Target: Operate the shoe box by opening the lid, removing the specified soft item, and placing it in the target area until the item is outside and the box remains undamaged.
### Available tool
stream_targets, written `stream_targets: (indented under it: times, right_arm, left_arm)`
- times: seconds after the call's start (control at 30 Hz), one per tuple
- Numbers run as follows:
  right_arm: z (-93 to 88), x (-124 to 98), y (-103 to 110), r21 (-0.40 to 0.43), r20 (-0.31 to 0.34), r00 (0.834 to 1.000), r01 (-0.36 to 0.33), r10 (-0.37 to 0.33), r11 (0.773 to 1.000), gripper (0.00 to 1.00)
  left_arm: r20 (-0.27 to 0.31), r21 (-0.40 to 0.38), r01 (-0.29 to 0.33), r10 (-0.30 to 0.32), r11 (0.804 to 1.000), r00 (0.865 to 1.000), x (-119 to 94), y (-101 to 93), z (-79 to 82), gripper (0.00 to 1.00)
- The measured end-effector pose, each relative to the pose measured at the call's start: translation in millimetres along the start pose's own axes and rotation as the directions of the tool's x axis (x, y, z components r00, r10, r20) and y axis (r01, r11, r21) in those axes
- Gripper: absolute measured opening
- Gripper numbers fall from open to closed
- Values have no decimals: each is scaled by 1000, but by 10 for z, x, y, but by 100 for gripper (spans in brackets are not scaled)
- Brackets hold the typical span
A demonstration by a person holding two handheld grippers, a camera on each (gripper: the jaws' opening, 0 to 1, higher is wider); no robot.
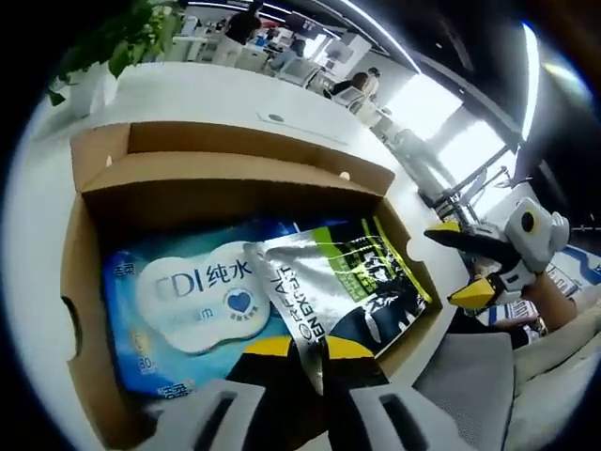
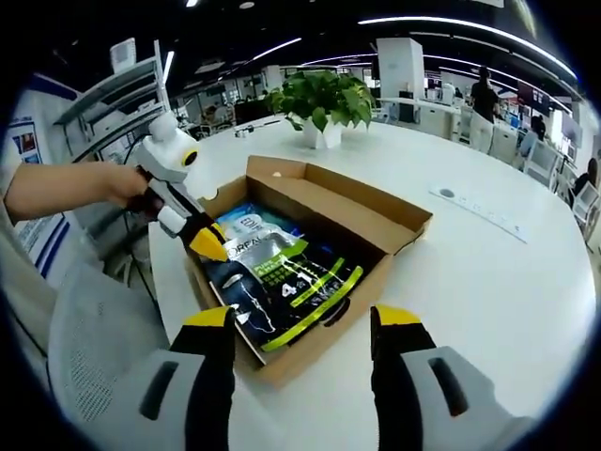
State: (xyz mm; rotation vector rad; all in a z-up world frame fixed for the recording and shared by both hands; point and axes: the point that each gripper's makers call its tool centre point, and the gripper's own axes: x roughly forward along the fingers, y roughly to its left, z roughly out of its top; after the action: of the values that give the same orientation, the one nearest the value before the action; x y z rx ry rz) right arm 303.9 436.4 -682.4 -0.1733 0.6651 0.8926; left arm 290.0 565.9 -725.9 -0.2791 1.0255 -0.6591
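The brown cardboard shoe box (image 1: 84, 282) (image 2: 376, 225) lies on the white table with its lid folded back. Inside lie a blue wet-wipes pack (image 1: 188, 301) (image 2: 246, 218) and a silver, black and green soft pouch (image 1: 362, 282) (image 2: 282, 277). My left gripper (image 1: 308, 346) (image 2: 208, 246) is shut on the pouch's near corner, and the silver edge sits between its yellow tips. My right gripper (image 2: 305, 319) (image 1: 460, 261) hovers open just off the box's side, with nothing between its jaws.
A potted green plant (image 2: 324, 99) (image 1: 113, 38) stands on the round white table (image 2: 488, 272) beyond the box. A small round disc (image 2: 446, 193) lies on the table. A grey chair (image 2: 94, 348) is beside the table's edge. People and desks fill the background.
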Motion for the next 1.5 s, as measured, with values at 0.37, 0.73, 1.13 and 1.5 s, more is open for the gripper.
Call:
stream_targets:
  times: [0.37,0.73,1.13,1.5]
  right_arm:
    - [12,124,112,-10,-16,999,-37,37,999,53]
    - [18,326,179,12,-51,996,-76,76,997,48]
    - [-27,600,229,0,-105,989,-104,103,995,43]
    - [-8,805,186,2,-144,983,-112,111,994,38]
  left_arm:
    - [-10,35,-12,13,999,1000,-103,9,-21,1]
    - [0,71,-41,41,997,999,-261,107,-31,1]
    - [22,123,-58,56,991,998,-338,212,-1,1]
    - [66,206,-41,27,978,997,-387,239,42,0]
